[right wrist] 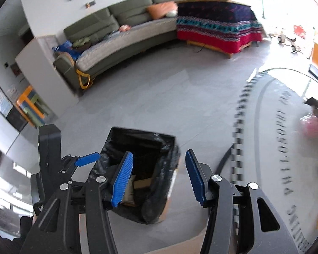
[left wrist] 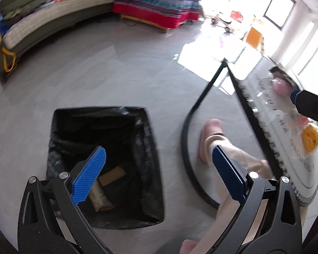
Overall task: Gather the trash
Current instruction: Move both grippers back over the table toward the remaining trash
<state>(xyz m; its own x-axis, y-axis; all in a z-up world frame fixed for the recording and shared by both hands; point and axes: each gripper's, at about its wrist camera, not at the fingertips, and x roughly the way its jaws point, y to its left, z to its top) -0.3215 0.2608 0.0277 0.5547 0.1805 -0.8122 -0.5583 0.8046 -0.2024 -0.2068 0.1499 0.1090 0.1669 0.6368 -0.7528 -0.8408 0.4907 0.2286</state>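
A bin lined with a black bag [left wrist: 74, 127] stands on the grey floor; it also shows in the right wrist view [right wrist: 165, 146]. Cardboard and paper scraps [left wrist: 112, 175] lie inside it. My left gripper [left wrist: 159, 165] is open and empty, hanging above the bin's right side. My right gripper [right wrist: 159, 173] is open and empty, just above the bin; the left gripper's blue fingertips [right wrist: 87, 158] show beside it. On the round table [left wrist: 286, 148] lie a yellow wrapper [left wrist: 311, 139], clear plastic and a pink object [left wrist: 279, 82].
A person's leg in a pink slipper [left wrist: 209, 135] stands between bin and table. A black hoop-like table frame [left wrist: 186, 148] rests on the floor. A grey-green sofa [right wrist: 116, 36] and a bed with a patterned blanket [right wrist: 218, 27] line the far side.
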